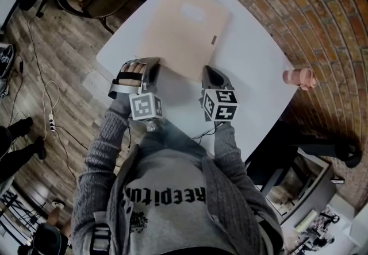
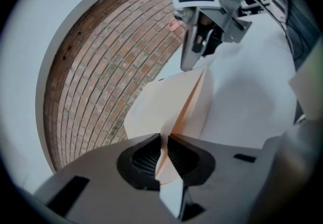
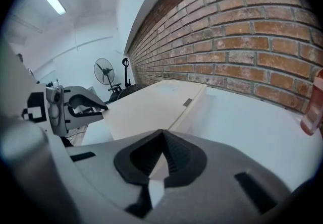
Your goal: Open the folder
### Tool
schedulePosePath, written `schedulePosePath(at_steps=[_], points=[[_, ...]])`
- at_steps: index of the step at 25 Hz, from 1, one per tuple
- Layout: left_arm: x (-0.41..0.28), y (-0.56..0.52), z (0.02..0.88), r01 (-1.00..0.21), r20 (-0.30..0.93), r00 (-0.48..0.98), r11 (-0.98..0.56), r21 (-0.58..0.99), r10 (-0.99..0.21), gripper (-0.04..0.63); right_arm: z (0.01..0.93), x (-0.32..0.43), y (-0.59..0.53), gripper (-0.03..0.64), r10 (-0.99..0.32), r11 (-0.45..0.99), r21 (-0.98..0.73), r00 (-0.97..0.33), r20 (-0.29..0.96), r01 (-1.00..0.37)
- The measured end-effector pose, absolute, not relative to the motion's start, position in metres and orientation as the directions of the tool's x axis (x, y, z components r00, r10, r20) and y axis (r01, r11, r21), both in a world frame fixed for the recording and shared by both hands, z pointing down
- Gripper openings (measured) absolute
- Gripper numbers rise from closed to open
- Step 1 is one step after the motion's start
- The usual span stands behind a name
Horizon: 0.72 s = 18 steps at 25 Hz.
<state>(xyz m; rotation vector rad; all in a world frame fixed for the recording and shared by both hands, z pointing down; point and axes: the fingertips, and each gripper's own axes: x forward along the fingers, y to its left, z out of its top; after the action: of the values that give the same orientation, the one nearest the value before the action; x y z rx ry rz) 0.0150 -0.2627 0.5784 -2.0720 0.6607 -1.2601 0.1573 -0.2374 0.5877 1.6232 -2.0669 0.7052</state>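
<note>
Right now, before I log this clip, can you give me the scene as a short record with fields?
Surface: white table
Item: beige folder, lying on the table, not opened
Left side: left tool shut on the folder's near left corner
Right side: right tool shut on the folder's near right corner
Other: pink object at the table's right edge

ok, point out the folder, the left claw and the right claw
folder (image 1: 184,30), head view, middle of its cover.
left claw (image 2: 165,142), left gripper view, between its tips.
right claw (image 3: 161,140), right gripper view, between its tips.
</note>
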Motion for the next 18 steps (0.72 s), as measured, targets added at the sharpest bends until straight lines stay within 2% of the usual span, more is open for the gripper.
schedulePosePath(at_steps=[8,12,18], points=[[0.011,-0.271,0.555,-0.375,0.551,0.472,-0.722,-0.581,-0.688,0.025,0.588,0.161,-0.236,0.003,-0.764,0.176,-0.154,-0.234,0.601,-0.972],[-0.009,-0.287,0.528,-0.572,0.510,0.470,-0.688,-0.446,-0.721,0.011,0.588,0.164,-0.237,0.003,-0.763,0.175,-0.148,-0.229,0.605,-0.973],[-0.041,-0.294,0.514,-0.777,0.469,0.448,-0.591,-0.218,-0.761,0.011,0.589,0.168,-0.235,0.003,-0.762,0.170,-0.139,-0.220,0.609,-0.976]])
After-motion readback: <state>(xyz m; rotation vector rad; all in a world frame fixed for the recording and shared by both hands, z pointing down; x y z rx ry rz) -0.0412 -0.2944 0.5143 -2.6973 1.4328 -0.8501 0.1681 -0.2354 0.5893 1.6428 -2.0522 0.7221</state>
